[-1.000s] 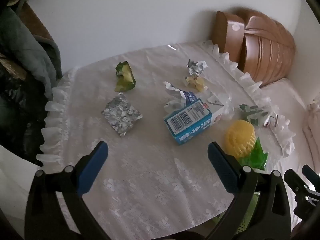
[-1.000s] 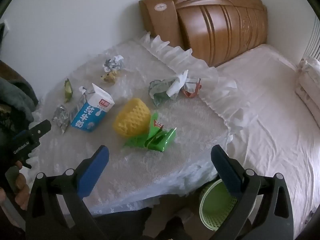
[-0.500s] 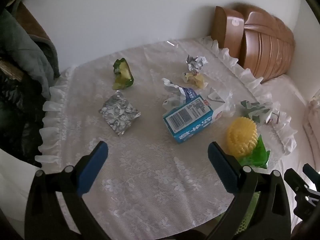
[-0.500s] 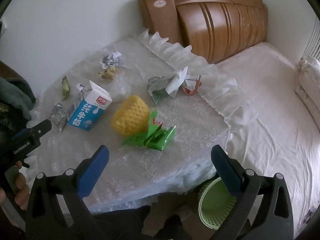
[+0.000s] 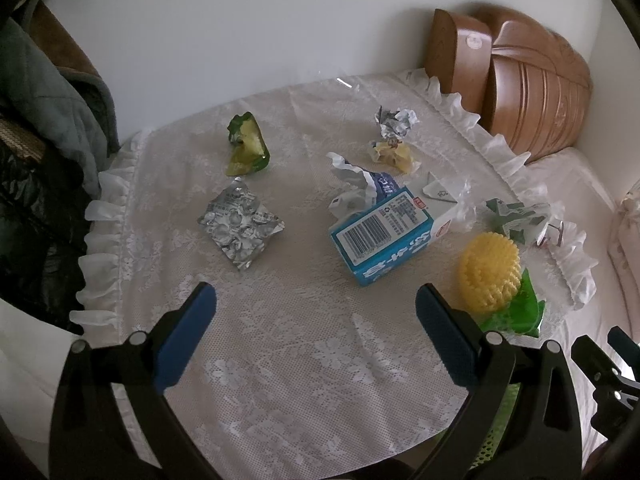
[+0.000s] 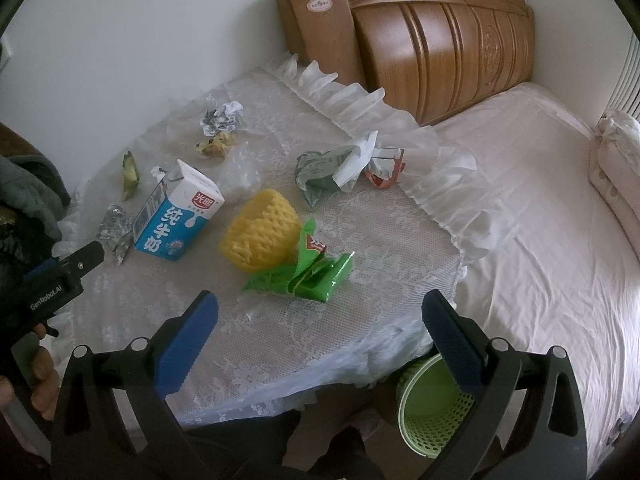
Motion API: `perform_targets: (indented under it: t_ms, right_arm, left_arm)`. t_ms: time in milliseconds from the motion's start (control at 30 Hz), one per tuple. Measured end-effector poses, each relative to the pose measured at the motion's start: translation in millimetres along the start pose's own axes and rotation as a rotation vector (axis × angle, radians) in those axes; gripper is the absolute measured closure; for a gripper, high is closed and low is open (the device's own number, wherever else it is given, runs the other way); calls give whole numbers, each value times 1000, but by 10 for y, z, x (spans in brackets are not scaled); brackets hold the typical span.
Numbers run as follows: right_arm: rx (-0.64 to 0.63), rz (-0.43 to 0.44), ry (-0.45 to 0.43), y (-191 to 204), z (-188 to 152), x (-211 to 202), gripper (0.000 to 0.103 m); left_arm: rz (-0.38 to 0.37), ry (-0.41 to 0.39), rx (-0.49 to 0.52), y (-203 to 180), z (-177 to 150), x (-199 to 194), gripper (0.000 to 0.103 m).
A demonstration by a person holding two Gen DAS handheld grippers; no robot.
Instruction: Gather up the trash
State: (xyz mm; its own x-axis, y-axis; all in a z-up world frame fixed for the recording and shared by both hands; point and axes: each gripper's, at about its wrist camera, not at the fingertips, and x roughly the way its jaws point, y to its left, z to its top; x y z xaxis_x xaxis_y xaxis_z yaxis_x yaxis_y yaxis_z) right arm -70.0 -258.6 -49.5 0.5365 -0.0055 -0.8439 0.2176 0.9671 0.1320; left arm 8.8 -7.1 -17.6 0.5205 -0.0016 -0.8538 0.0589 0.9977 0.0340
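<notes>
Trash lies on a lace-covered table: a blue milk carton on its side, a silver foil wrapper, a green-yellow scrap, crumpled paper, a yellow foam net and a green wrapper. The carton and the net also show in the right wrist view. A green mesh bin stands on the floor below the table's near right edge. My left gripper is open and empty, short of the carton. My right gripper is open and empty, just short of the green wrapper.
A wooden headboard leans on the wall behind the table. A bed with a white sheet lies to the right. Dark clothing hangs at the left. More crumpled wrappers lie at the table's far right edge.
Both grippers have crept slightly forward and left over the table; the trash sits a little nearer in view. Both stay open and empty.
</notes>
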Motion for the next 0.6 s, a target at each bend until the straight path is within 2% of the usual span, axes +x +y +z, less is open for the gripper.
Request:
perform_targets:
  t_ms: [600]
  right_arm:
    - [0, -3, 6, 5, -34, 31, 2]
  left_arm:
    - [0, 4, -3, 34, -23, 16, 8]
